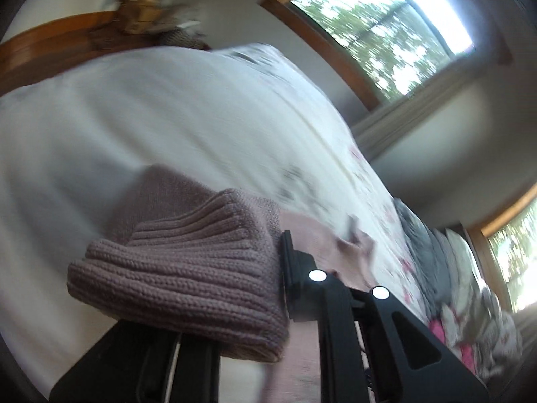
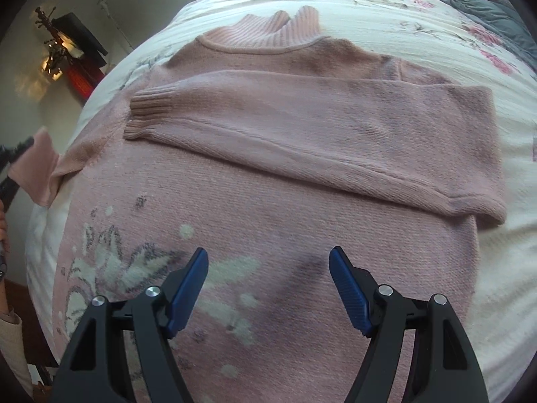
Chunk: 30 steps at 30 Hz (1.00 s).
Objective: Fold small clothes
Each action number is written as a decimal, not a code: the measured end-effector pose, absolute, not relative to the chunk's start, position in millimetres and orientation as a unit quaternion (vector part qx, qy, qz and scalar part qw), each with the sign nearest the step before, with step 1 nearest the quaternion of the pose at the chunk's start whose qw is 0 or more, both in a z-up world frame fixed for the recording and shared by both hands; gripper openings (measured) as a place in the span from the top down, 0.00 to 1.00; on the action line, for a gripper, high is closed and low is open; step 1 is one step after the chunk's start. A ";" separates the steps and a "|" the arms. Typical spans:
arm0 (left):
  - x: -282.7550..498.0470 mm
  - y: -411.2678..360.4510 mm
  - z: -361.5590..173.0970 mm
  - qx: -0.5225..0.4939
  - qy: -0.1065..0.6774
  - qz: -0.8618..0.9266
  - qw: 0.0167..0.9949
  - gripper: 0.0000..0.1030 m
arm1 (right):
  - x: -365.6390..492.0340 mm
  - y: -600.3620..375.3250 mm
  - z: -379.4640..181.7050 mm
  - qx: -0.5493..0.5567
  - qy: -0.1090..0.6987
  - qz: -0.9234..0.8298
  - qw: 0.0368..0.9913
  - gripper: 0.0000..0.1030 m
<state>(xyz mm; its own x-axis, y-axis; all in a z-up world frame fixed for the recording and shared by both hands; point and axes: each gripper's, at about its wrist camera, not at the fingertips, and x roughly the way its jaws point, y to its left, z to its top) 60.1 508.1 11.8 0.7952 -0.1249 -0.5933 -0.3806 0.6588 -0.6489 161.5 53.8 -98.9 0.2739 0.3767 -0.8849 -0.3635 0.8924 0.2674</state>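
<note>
- Pink knit sweater (image 2: 268, 174) lies front-up on the bed (image 2: 436, 27), collar (image 2: 282, 27) toward the far side, hem nearest the right-wrist camera.
- Judged soft and limp, moderately light for its bulk. The thick knit should drape and sag where unsupported, and it is not likely to slip much on the quilted cover.
- One sleeve (image 2: 319, 127) is already laid across the chest, its ribbed cuff (image 2: 144, 114) pointing to the picture's left. The sleeve fold looks flat and tidy.
- The other sleeve (image 2: 37, 168) trails off the left edge of the right-wrist view, lifted clear of the bed.
- Left gripper (image 1: 268, 288) is clamped on that sleeve's ribbed cuff (image 1: 188, 268). Doubled rib fills the jaws, and one finger is hidden under the knit.
- The left view is motion-blurred, so finer detail there is not readable.
- Right gripper (image 2: 268, 285) is spread wide, empty, hovering over the lower front above the pattern.
- Best holds, as a guess: ribbed cuffs, hem and shoulder seams, where the knit is denser and stretches less. Pinching mid-panel would likely bunch it.
- Looks: dusty pink, fine knit body, tall ribbed collar, white and grey floral motif (image 2: 134, 268) on the lower front, scattered white dots.
- Bed cover is cream with pink flowers. A grey blanket (image 2: 496, 16) sits at the far right corner.
</note>
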 end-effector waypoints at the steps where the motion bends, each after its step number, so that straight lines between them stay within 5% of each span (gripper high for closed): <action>1: 70.3 491.0 14.8 -0.404 0.314 0.056 0.857 0.89 | 161.5 49.7 -98.7 0.008 0.556 0.230 0.799 0.27; 11: 138.5 373.1 7.6 -0.384 0.348 -0.056 0.853 0.91 | 163.1 23.7 -102.7 0.022 0.556 0.217 0.802 0.27; 23: 161.5 378.0 -111.1 -0.441 0.452 -0.052 0.774 0.83 | 162.8 17.9 -114.3 0.016 0.567 0.210 0.796 0.26; 25: 148.6 383.9 -109.1 -0.445 0.450 -0.063 0.772 0.79 | 164.0 21.6 -113.3 0.010 0.568 0.208 0.796 0.26; 30: 102.0 402.0 -77.6 -0.396 0.443 -0.073 0.801 0.46 | 168.1 37.4 -99.1 0.019 0.562 0.222 0.796 0.26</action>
